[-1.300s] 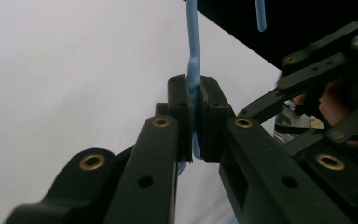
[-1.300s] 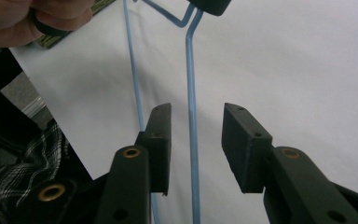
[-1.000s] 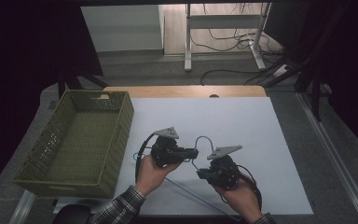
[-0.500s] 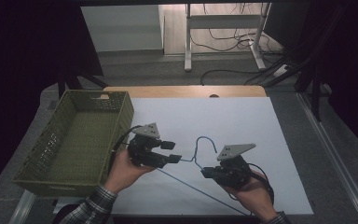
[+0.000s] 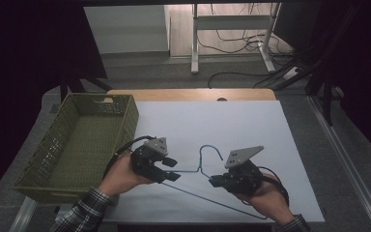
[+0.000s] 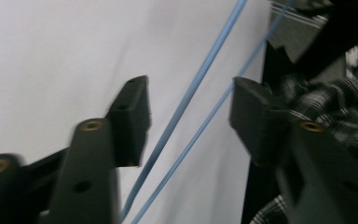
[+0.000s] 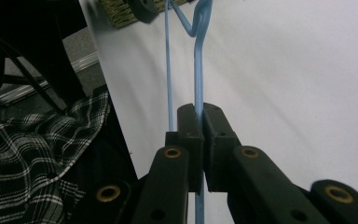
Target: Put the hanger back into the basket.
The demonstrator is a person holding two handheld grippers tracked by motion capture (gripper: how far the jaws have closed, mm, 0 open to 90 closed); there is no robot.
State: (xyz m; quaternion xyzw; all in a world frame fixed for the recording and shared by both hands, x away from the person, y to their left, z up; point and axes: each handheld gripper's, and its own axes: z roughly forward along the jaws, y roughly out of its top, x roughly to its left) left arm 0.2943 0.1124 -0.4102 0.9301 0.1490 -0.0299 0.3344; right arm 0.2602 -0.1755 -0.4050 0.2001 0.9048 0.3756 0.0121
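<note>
A blue wire hanger [image 5: 211, 150] hangs slightly above the white sheet [image 5: 251, 121], its hook pointing away from me. My right gripper [image 5: 213, 181] is shut on one of its wires, and in the right gripper view the pads [image 7: 189, 126] pinch the hanger [image 7: 198, 60]. My left gripper [image 5: 173, 169] stands to the left beside the basket. Its jaws have just been closing, with two wires of the hanger [image 6: 214, 51] running between them. In the left gripper view the left gripper [image 6: 189, 116] has clear gaps on both sides of the wires.
A green woven basket [image 5: 125, 121] with nothing in it stands at the table's left edge, next to my left hand. The white sheet covers most of the wooden table [image 5: 188, 94]. Cables and a metal stand [image 5: 232, 29] lie on the floor beyond.
My left gripper has moved left toward the basket and away from the right one, and its jaws have parted. The right gripper has shifted a little right, still gripping the hanger.
</note>
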